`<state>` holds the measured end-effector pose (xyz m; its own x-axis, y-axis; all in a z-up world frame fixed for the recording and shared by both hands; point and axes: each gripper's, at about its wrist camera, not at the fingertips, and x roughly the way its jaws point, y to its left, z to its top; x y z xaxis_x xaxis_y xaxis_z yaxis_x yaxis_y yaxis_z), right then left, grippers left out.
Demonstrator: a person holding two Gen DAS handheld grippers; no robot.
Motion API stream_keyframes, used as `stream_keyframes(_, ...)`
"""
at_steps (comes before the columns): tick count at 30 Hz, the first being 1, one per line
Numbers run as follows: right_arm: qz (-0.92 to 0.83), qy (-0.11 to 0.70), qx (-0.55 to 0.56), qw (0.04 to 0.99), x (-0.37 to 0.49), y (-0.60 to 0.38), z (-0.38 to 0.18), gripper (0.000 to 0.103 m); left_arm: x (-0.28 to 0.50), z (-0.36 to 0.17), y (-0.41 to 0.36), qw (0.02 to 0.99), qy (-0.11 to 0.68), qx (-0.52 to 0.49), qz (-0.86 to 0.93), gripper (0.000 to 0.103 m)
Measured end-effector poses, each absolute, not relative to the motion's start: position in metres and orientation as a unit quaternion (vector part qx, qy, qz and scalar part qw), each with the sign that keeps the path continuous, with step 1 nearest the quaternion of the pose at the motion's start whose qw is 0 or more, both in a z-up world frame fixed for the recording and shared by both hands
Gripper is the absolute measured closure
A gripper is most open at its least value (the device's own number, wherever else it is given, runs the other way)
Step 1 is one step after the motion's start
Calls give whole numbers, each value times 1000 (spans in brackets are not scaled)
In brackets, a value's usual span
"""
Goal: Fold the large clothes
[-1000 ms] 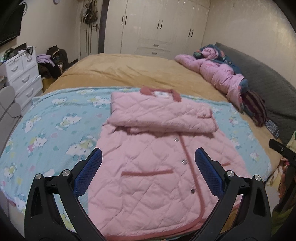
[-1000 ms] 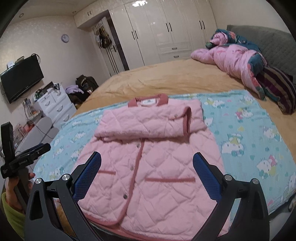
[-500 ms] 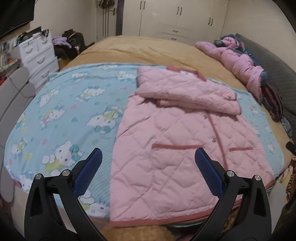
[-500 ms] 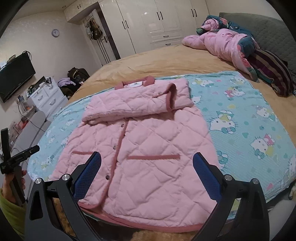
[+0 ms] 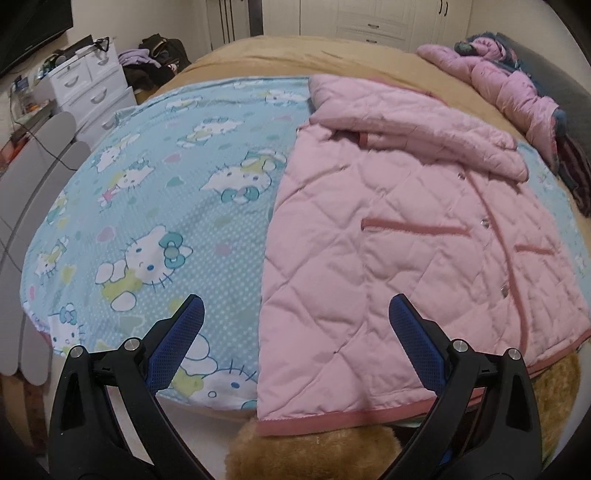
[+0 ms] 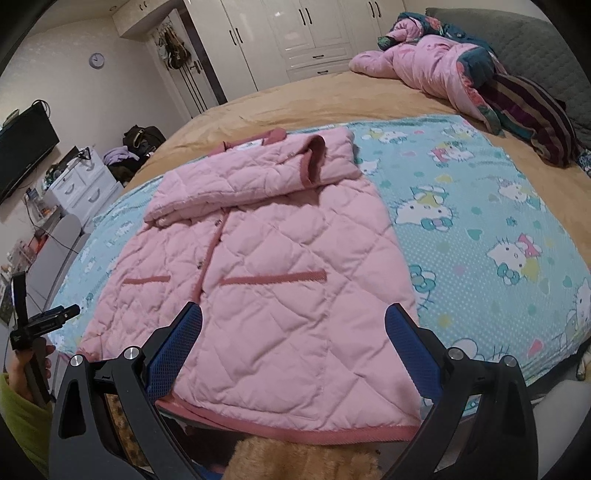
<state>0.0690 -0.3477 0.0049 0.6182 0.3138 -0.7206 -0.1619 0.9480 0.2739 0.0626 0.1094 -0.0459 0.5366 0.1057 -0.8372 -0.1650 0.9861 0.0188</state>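
Note:
A pink quilted jacket (image 5: 399,236) (image 6: 266,266) lies front up on a blue cartoon-cat blanket (image 5: 155,206) (image 6: 480,236) on the bed, both sleeves folded across its chest. Its dark pink hem (image 5: 332,419) (image 6: 295,430) hangs at the bed's near edge. My left gripper (image 5: 297,325) hovers open above the hem's left corner, holding nothing. My right gripper (image 6: 293,328) is open above the hem's right half, also empty. At the far left of the right wrist view, a hand (image 6: 26,369) in a green sleeve holds the left gripper's handle.
A pink padded coat and striped clothes (image 6: 461,77) are piled at the head of the bed by a grey headboard (image 6: 535,48). A white drawer unit (image 5: 88,88), a wall TV (image 6: 22,155) and grey chairs (image 5: 33,192) stand left. White wardrobes (image 6: 303,33) line the far wall.
Both grippers have dropped lower and closer to the jacket's hem. The left one has shifted left to the hem's left corner. Both stay open; the jacket has not moved.

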Motion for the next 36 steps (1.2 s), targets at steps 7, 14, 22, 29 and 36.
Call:
stream_keyframes(7,115,445,83,884,66,-362,-21,4,64,-69,116,860,504,-40,73,9)
stream_keyframes(14,101,469,90,873,64,-378,-43,4,61,-86,126,849,521,-53,71,9)
stream_keyframes(22,108,483,109,862,64,-386,-52,4,58,-101,138,836,539,-93,52,9)
stream_keyframes(29,97,497,108,855,59,-398,-61,4,62,-108,134,830,543,-127,9,9)
stream_keyframes(36,124,523,137,832,59,-406,-77,4,70,-115,127,823,550,-141,-22,9)
